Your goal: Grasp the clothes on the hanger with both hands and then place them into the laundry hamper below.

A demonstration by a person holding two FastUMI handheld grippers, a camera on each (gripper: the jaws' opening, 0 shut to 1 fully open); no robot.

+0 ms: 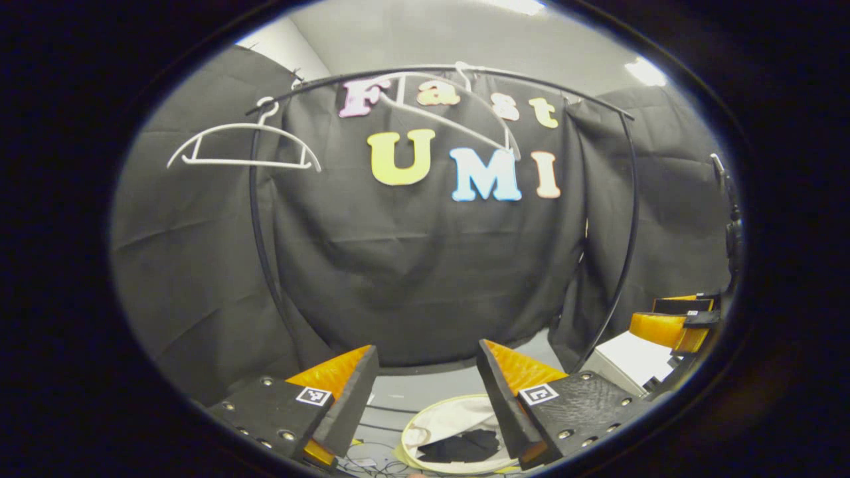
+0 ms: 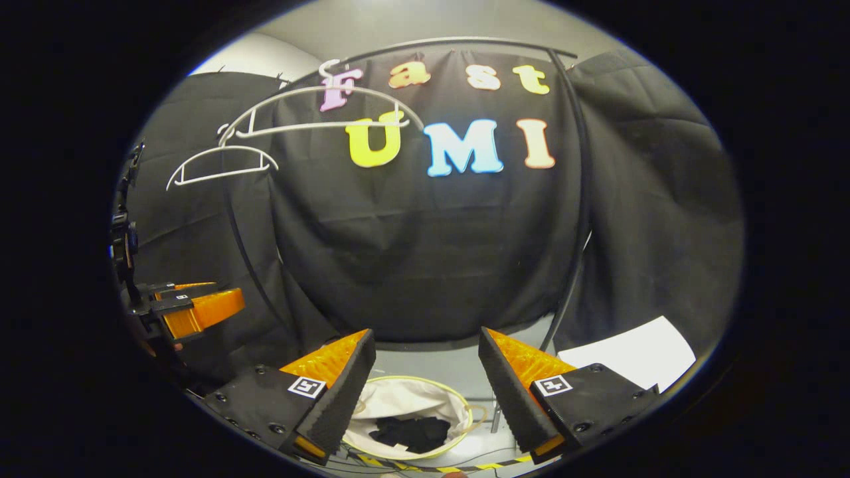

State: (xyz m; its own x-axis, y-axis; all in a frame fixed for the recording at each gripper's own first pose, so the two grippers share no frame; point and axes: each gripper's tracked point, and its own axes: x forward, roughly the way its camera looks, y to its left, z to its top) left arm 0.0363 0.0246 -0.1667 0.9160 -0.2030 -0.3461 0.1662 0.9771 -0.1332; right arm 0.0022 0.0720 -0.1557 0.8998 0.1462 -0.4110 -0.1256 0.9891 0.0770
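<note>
both hangers hang bare at upper left on the rail. dark clothes lie in the hamper at bottom centre, judged delivered. left gripper and right gripper are spread apart, empty, above the hamper, consistent with release.

Matt black cloth wall; thin glossy rail; white plastic-looking hangers; ribbed orange tongs.
</note>
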